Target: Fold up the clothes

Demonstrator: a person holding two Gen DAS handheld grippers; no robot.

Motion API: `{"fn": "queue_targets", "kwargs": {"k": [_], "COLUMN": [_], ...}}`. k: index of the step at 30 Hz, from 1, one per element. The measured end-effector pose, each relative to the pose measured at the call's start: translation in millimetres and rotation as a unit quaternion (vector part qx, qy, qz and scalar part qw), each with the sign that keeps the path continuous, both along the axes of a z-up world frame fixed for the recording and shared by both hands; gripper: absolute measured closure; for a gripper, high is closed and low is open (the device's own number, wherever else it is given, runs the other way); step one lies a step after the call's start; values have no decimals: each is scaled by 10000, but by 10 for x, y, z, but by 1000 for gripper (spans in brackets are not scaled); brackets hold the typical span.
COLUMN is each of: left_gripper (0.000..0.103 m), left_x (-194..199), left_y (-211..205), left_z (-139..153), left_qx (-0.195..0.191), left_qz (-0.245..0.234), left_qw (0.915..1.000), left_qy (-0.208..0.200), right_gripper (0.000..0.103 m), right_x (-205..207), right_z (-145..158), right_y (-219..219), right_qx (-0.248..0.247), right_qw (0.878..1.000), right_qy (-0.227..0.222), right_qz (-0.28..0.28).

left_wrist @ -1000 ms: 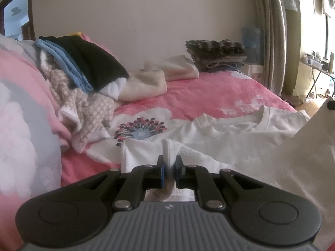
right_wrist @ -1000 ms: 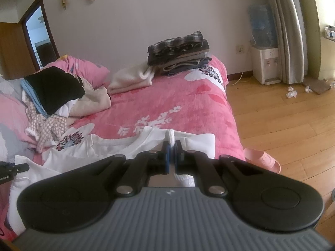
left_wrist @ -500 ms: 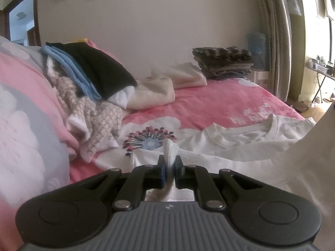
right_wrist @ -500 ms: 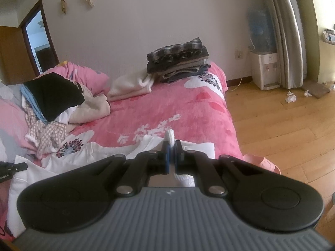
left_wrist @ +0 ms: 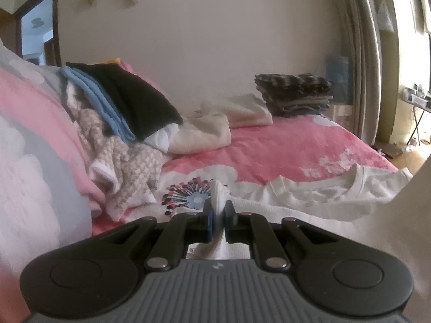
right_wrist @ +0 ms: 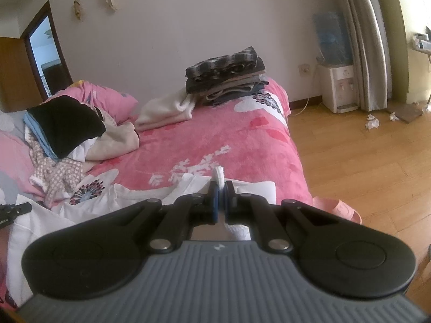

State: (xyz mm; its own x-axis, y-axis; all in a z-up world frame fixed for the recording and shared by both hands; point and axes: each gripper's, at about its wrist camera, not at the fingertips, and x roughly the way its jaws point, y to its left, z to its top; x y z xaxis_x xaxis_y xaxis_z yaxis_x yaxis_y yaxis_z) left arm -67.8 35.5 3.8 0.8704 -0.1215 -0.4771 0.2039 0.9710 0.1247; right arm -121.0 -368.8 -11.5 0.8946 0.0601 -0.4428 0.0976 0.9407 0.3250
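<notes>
From the left wrist view, I judge the job partly done. A folded stack of dark clothes [left_wrist: 293, 94] sits at the far end of the bed [left_wrist: 282, 145], with two folded cream pieces [left_wrist: 223, 123] beside it. An unfolded heap [left_wrist: 113, 113] of black, blue and checked garments lies against the pink bedding on the left, so I reckon plenty remains. The white T-shirt [left_wrist: 323, 196] in hand is spread on the near part of the bed, collar showing to the right, and I take its fold as only begun. My left hand-held gripper [left_wrist: 217, 215] is clamped almost fully together on a pinch of that white fabric, which sticks up as a small tuft between the blue pads. A sheet of white cloth rises at the far right edge; I cannot tell from here what lifts it.

From the right wrist view, the same dark stack [right_wrist: 226, 75] stands at the far corner of the bed [right_wrist: 242, 140], the unfolded heap [right_wrist: 62, 132] to the left. My right hand-held gripper [right_wrist: 221, 199] is likewise pressed shut on an edge of the white T-shirt [right_wrist: 150, 199], a tuft poking above the pads. The shirt lies near the bed's edge, just before the wooden floor [right_wrist: 363, 161]. The tip of the other tool shows at the far left.
</notes>
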Motion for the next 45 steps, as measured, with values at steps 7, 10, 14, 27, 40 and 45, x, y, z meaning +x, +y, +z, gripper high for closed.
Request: {"fn": "queue_targets", "kwargs": {"k": [7, 10, 14, 27, 40, 45], "left_gripper": [94, 94, 94, 94, 94, 94], "left_x": [-14, -17, -30, -102, -130, -153], "left_y": [-35, -42, -30, 15, 64, 51], "left_z": [-9, -22, -26, 14, 24, 33], "left_qx": [14, 23, -16, -120, -147, -113], "left_qz": [24, 21, -27, -43, 17, 35], "left_qw": [10000, 10000, 10000, 9998, 9997, 9997], "left_qy": [-53, -58, -48, -150, -169, -214], "right_gripper": [100, 100, 100, 100, 100, 100], "right_x": [26, 33, 46, 32, 23, -14], "right_z": [-12, -17, -13, 107, 189, 143], "right_y": [-7, 25, 65, 139, 182, 155], "right_qx": [196, 152, 159, 89, 57, 86], "right_qw": [9996, 9996, 9993, 9994, 9996, 9996], "right_qy": [132, 183, 259, 170, 22, -27], "right_qz": [-150, -169, -232, -301, -285, -263]}}
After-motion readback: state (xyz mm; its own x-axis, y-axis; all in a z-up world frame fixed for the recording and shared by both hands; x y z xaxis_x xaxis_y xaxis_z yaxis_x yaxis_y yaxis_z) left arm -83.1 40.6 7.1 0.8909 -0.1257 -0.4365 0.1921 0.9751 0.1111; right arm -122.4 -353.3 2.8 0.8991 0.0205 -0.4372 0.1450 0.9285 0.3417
